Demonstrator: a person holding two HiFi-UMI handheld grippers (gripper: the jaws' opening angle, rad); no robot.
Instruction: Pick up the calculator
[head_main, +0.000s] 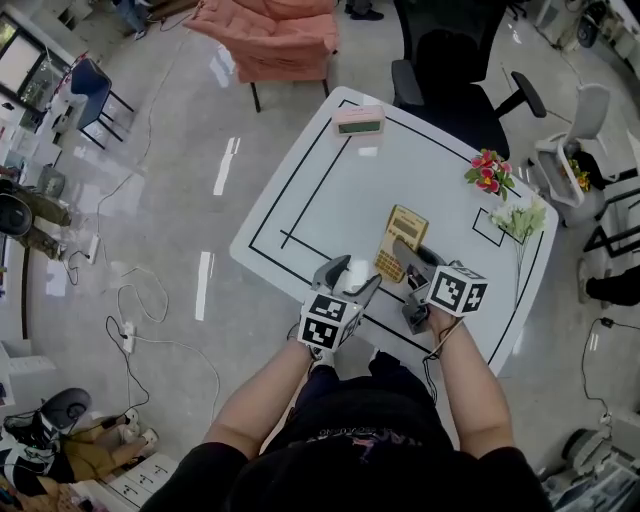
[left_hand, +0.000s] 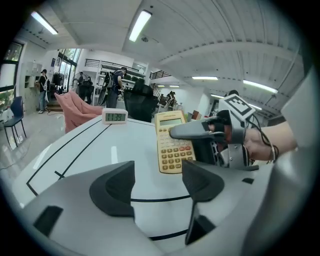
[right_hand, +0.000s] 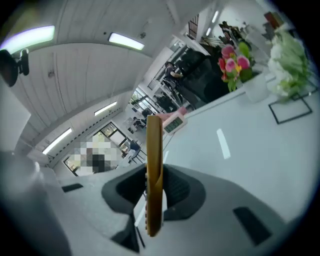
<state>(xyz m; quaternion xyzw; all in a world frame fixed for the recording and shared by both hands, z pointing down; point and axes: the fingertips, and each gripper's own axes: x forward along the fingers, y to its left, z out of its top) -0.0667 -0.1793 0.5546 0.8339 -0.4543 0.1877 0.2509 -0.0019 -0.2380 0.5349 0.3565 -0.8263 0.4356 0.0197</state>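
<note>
Clamped in the right gripper (right_hand: 154, 192), with the pads close together and pressing on both flat faces of the calculator (right_hand: 154, 170), seen there edge-on as one thin yellow strip. Long axis running straight out along the jaws, away from the person and toward the far side of the table (head_main: 400, 165). Gripped at the near end only, so probably easy to tip if swung; better to lift straight up. Left gripper (left_hand: 157, 182) spread wide and holding nothing, just beside on the left, keypad face ahead and to its right. Smooth white tabletop with black tape lines (head_main: 297, 170). Farther back a pink clock (head_main: 359, 120), near the right edge pink flowers (head_main: 489, 172) and white flowers (head_main: 522, 220). Around it a glossy floor (head_main: 180, 200) and a black office chair (head_main: 450, 60).
</note>
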